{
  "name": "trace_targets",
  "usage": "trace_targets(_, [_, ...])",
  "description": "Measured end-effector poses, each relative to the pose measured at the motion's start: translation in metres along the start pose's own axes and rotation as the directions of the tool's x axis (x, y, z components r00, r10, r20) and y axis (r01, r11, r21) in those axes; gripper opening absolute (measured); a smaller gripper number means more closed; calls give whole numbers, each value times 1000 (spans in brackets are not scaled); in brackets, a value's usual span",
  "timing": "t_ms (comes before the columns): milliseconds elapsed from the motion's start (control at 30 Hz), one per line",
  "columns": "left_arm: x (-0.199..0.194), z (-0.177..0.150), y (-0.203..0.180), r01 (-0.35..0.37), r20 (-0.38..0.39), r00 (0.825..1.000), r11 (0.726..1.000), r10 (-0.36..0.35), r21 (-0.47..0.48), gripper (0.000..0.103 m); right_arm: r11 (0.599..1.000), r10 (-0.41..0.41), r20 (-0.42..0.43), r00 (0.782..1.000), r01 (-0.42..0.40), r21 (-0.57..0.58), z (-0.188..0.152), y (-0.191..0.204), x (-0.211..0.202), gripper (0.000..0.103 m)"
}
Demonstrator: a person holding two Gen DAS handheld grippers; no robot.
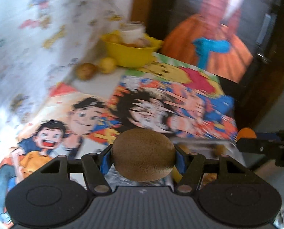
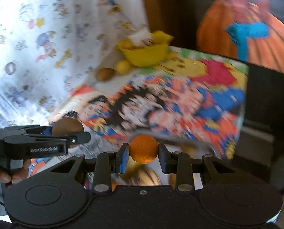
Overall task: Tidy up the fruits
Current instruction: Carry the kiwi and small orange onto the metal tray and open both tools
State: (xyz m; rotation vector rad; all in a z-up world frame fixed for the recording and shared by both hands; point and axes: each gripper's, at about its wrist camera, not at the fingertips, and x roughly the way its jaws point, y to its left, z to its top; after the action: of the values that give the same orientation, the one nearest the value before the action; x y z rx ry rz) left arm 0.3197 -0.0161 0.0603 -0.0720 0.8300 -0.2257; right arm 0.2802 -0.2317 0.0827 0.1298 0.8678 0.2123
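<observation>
On the far left a white printed curtain (image 2: 37,38) hangs behind the table (image 1: 96,82), which is covered by a bright cartoon cloth (image 1: 145,99). Near the curtain, on the far part of the table, a brown fruit (image 1: 85,71) lies just beside a yellow fruit (image 1: 108,64), and the yellow fruit sits against a yellow bowl (image 1: 130,56) that holds more fruit; a pale jar-like thing stands at the bowl, too blurred to name. Nearer, the left gripper (image 1: 143,157) is clamped on a brown kiwi (image 1: 143,154), its blue pads (image 1: 105,162) pressed to both sides, held above the near edge of the cloth. To its right the right gripper (image 2: 143,157) grips a small orange (image 2: 144,148) between its blue pads (image 2: 123,158). Nothing lies between the two grippers and the bowl. The left view shows only the tip of the right gripper and a sliver of the orange at its right edge; the right view shows the left gripper side-on with the kiwi, and fingers (image 2: 2,175) on its handle. Far right, an orange and blue cloth (image 1: 214,43) hangs against dark furniture.
</observation>
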Motion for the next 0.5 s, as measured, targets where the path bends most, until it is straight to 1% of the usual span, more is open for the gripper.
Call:
trace_targets(133, [4, -15, -19, 88, -41, 996, 993, -85, 77, 67, 994, -63, -26, 998, 66, 92, -36, -7, -9, 35])
trace_targets(333, [6, -43, -43, 201, -125, 976, 962, -180, 182, 67, 975, -128, -63, 990, 137, 174, -80, -10, -16, 35])
trace_targets(400, [5, -52, -49, 231, -152, 968, 950, -201, 210, 67, 972, -148, -76, 986, 160, 171, -91, -9, -16, 35])
trace_targets(500, [5, -66, -58, 264, -193, 957, 930, -218, 257, 67, 974, -177, -97, 979, 189, 125, -107, -7, -17, 35])
